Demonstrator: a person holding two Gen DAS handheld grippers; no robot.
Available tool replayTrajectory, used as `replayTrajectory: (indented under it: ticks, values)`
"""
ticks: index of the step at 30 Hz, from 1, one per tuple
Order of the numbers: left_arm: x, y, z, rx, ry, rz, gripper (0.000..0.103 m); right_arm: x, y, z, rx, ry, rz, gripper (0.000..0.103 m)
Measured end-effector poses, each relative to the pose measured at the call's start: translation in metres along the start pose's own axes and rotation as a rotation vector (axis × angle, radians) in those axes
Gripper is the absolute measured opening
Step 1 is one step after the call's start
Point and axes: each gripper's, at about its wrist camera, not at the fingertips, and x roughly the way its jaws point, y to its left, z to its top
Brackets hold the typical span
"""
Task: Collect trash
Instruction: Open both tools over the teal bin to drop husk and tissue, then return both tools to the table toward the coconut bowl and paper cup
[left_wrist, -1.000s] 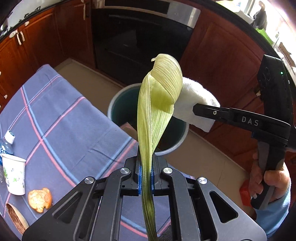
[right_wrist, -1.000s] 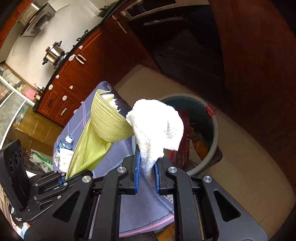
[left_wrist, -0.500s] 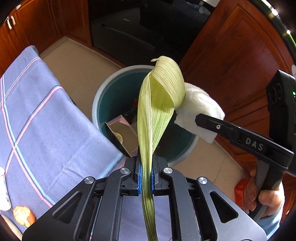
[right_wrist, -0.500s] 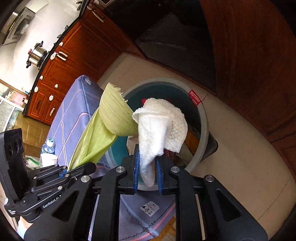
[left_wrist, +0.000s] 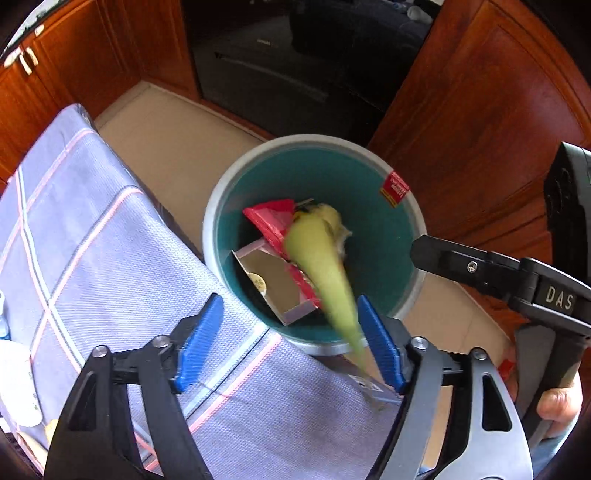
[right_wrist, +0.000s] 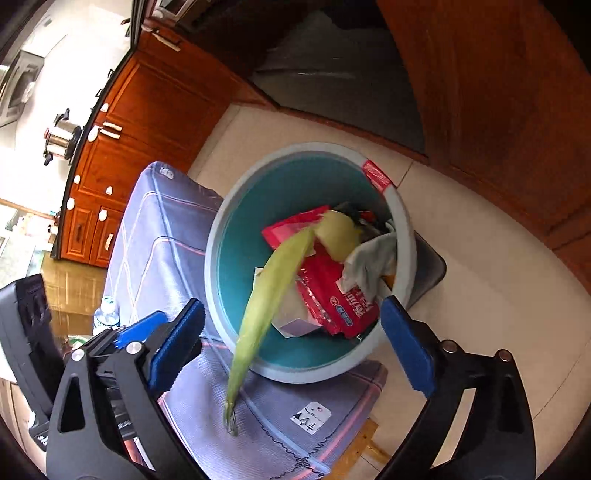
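Observation:
The grey bin with a teal inside (left_wrist: 221, 206) (right_wrist: 218, 236) stands on the floor against the table. A green corn husk (left_wrist: 321, 258) (right_wrist: 273, 288) drops loose and blurred, its head in the bin and its tail still over the cloth edge. My left gripper (left_wrist: 290, 343) (right_wrist: 140, 328) is opening; the husk's tail passes by its right pad (left_wrist: 378, 343) without being pressed. My right gripper (right_wrist: 291, 343) (left_wrist: 419, 251) is opening too, with nothing between its pads. The white tissue (right_wrist: 369, 258) lies in the bin by the far wall.
Red packaging (right_wrist: 332, 291) and a cardboard box (left_wrist: 273, 284) fill the bin. A blue checked cloth (left_wrist: 110, 258) covers the table. A paper cup (left_wrist: 11, 376) and a water bottle (right_wrist: 107, 314) stand on it. Wooden cabinets (left_wrist: 480, 129) and a dark oven surround the floor.
Both grippers were shut, left on the husk and right on the tissue; both now stand wide. The tissue has dropped into the bin and the husk is falling in.

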Motion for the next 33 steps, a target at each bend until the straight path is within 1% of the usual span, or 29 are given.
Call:
replayTrajectory:
  ticks: [2,7,18,25,33]
  values:
    - [-0.003,-0.001,-0.001,0.003,-0.008,0.004,0.081,0.000,0.000,-0.001,-0.010,0.002,-0.014,0.093]
    - [-0.010,-0.002,-0.003,0.008,-0.029,0.001,0.083,-0.003,0.007,-0.003,-0.029,0.003,-0.032,0.093]
    - [-0.043,-0.006,-0.011,0.008,-0.084,-0.013,0.085,-0.021,0.026,-0.015,-0.068,-0.014,-0.047,0.093]
    - [-0.068,0.007,-0.033,-0.019,-0.132,-0.028,0.090,-0.037,0.049,-0.031,-0.110,-0.032,-0.053,0.093]
    - [-0.096,0.036,-0.065,-0.080,-0.191,-0.033,0.094,-0.045,0.089,-0.055,-0.175,-0.025,-0.053,0.093]
